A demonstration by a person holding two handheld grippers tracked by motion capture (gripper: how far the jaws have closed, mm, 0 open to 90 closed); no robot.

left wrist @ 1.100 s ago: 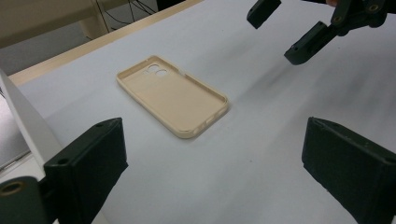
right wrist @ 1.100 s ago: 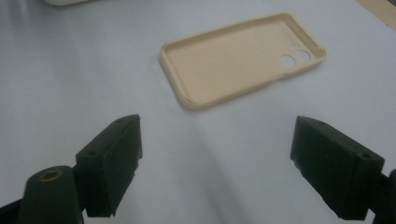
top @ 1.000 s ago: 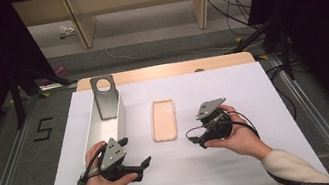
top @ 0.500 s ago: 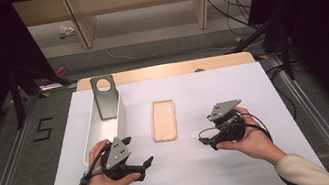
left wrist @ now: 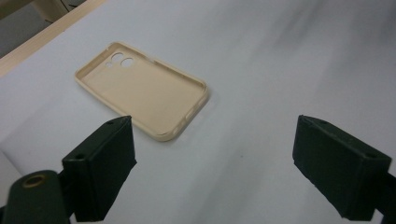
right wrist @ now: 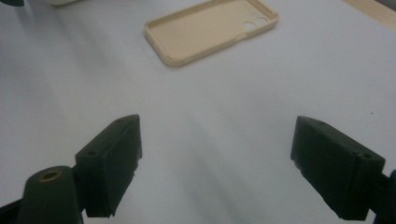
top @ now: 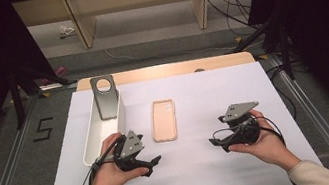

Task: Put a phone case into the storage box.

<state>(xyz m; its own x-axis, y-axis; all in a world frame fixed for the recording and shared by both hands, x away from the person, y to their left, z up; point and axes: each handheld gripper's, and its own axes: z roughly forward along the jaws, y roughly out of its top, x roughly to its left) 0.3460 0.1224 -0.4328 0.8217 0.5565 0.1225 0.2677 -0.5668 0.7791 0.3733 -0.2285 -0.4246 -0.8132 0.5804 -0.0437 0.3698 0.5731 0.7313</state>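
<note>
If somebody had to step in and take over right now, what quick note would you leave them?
Left gripper: open, nothing between the jaws, which have just been closing a little; it points at the beige phone case.
Right gripper: open and empty, low over the white sheet, also aimed at the case.
The case lies flat, hollow side up, mid-table, touched by neither gripper.
A grey phone leans upright in the far end of the white tray at the left.
Done: nothing gripped so far.
Left: probably fetch the phone and fit it into the case.

Beige phone case (right wrist: 212, 29) beyond wide-apart, empty jaws
</note>
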